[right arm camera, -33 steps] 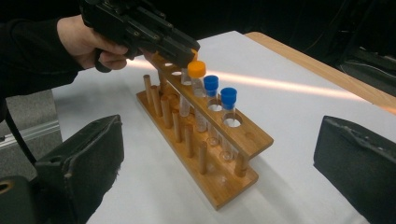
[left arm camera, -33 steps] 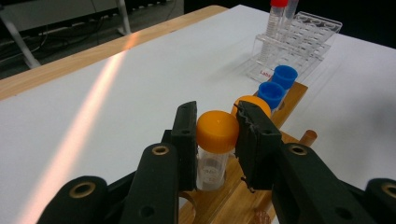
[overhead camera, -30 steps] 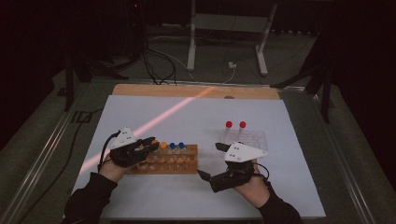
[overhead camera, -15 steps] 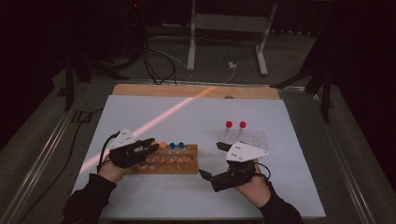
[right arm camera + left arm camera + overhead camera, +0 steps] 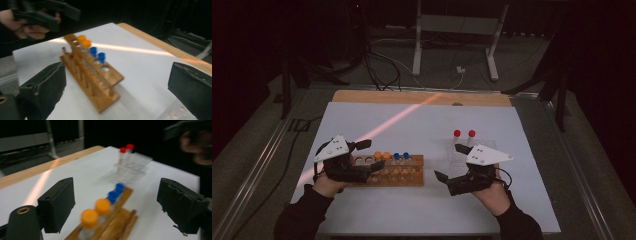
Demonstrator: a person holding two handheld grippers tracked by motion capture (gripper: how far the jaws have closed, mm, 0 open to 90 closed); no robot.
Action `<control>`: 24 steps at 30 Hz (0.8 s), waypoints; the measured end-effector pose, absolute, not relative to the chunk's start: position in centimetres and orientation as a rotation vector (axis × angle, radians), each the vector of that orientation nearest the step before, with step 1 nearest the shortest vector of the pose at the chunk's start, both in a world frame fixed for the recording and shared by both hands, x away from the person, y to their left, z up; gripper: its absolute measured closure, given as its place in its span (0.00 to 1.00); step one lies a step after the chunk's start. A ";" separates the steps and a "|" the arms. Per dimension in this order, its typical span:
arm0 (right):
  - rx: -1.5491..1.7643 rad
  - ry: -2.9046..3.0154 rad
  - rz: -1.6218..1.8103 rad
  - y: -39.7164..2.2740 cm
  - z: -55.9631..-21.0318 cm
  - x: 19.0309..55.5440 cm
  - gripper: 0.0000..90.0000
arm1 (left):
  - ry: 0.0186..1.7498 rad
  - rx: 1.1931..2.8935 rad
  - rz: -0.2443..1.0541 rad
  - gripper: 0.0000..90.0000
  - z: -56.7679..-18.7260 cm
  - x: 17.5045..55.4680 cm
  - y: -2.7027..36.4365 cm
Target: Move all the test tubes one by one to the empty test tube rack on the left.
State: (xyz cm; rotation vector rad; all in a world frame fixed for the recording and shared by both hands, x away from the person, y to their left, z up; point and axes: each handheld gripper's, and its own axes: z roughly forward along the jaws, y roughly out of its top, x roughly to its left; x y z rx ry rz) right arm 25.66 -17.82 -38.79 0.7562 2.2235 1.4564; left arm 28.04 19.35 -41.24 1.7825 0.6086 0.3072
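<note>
left gripper [image 5: 364, 156]: I see its jaws just opened wide, empty, over the rack's left end
orange-capped tubes [image 5: 96, 211]: upright, directly ahead between jaws
right gripper [image 5: 448, 162]: open, empty, farther

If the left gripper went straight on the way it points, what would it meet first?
Probably the orange-capped tubes in the wooden rack, which lie between the left gripper's open fingers; depth is unclear.

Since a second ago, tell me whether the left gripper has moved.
Yes. The left gripper has lifted off the orange-capped tubes in the wooden rack, its jaws just opened, nothing between them.
</note>
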 end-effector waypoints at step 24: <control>1.101 2.048 1.207 -24.5 -42.9 32.4 0.17 | 0.541 1.806 0.300 0.01 -40.7 27.2 18.1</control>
